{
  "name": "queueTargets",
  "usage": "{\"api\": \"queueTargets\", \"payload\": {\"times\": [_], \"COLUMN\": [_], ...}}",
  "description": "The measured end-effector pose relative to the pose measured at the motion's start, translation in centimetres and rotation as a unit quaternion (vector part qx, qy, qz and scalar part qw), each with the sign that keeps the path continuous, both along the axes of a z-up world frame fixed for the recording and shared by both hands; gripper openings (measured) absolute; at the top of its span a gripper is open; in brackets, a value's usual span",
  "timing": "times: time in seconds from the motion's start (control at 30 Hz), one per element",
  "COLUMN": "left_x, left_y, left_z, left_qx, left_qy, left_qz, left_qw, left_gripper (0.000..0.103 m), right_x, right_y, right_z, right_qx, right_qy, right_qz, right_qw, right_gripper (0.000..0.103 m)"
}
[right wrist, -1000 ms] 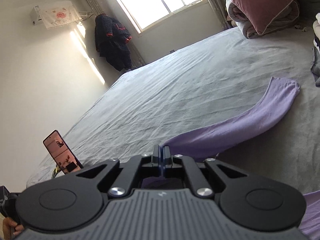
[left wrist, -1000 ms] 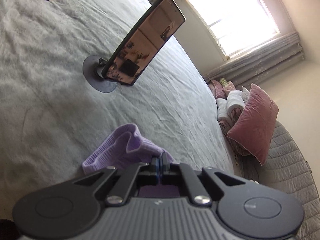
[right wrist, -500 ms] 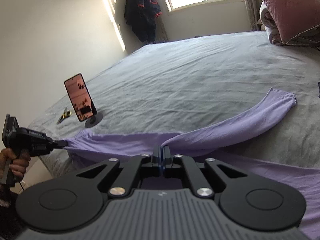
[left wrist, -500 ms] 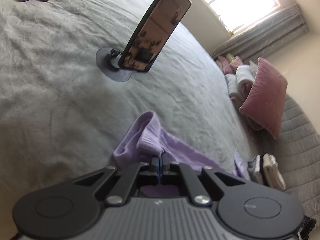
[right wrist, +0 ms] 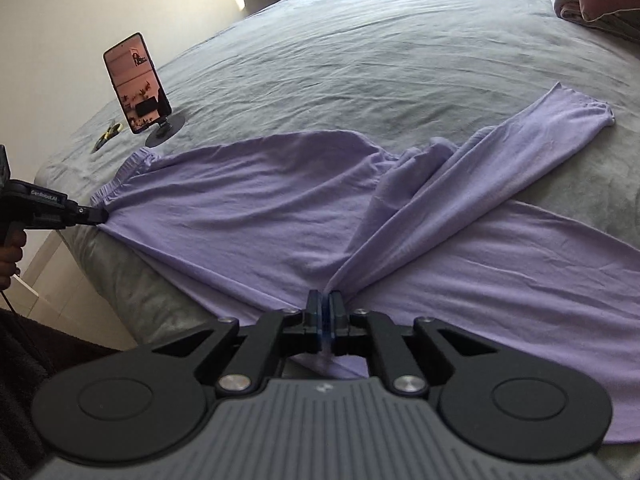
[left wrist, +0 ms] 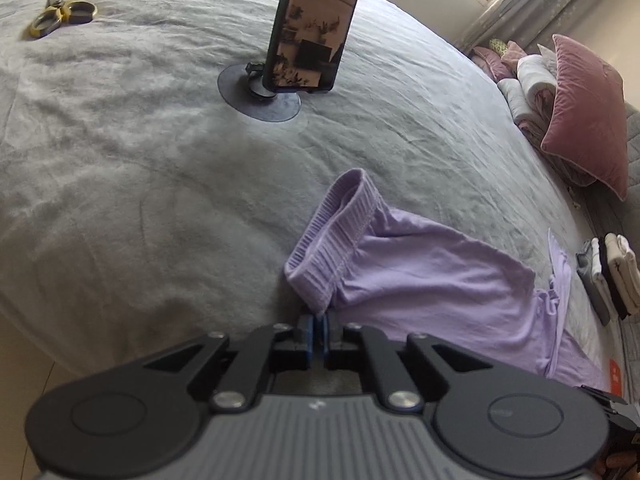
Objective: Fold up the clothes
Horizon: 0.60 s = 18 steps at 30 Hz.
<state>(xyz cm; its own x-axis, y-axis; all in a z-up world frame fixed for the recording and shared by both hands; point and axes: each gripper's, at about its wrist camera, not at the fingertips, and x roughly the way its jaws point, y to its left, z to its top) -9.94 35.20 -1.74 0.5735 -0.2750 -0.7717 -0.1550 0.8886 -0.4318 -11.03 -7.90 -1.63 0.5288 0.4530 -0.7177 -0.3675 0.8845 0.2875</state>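
Honestly, the risky bit is right at the fingertips. The right gripper [right wrist: 325,306] has a pinch of the lavender pants [right wrist: 280,216] between its pads, fabric bunched into the narrow gap, and its jaws are opening. Same on the other side: the left gripper [left wrist: 319,326] sits at the corner of the ribbed waistband [left wrist: 336,236], jaws barely apart and opening too, with the hem tip between them.

The pants lie spread across the near edge of the grey bed [right wrist: 360,40], one leg draped diagonally over the other. If both let go with that leg crossed, I'd guess the fold ends up lopsided or creased. The near edge also hangs close to the mattress side, so a loose release could let it slide toward the floor.

Further back, a phone on a stand [left wrist: 316,32] stands near the waistband; a sweeping pull could knock it. Scissors [left wrist: 60,18] lie well beyond.
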Motion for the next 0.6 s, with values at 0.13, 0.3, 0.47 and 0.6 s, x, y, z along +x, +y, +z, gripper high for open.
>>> {"api": "queueTargets", "payload": {"times": [0.13,0.3,0.47,0.6], "left_x": [-0.8,-0.7,0.9,2.8], "left_y": [0.6,0.5,-3.0,-7.5], "left_z": [1.8,3.4,4.2,3.7], "left_qx": [0.01,0.028,0.012,-0.013], "left_qy": [-0.027,-0.06,-0.086,-0.08], "left_qz": [0.023,0.052,-0.015,-0.09], "left_qw": [0.9993,0.9965,0.9961,0.9927], "left_gripper": [0.033,0.037,0.038,0.038], "right_x": [0.6,2.0,4.5,6.8], "right_y": [-1.2,-2.8,-5.4,-6.8], "right_z": [1.5,2.6,2.7,2.6], "right_qx": [0.036,0.043,0.048,0.04], "right_qy": [0.009,-0.014,-0.024,-0.031], "right_qz": [-0.005,-0.047,-0.114,-0.152], "right_qw": [0.999,0.998,0.992,0.987], "right_gripper": [0.026,0.042,0.042,0.042]}}
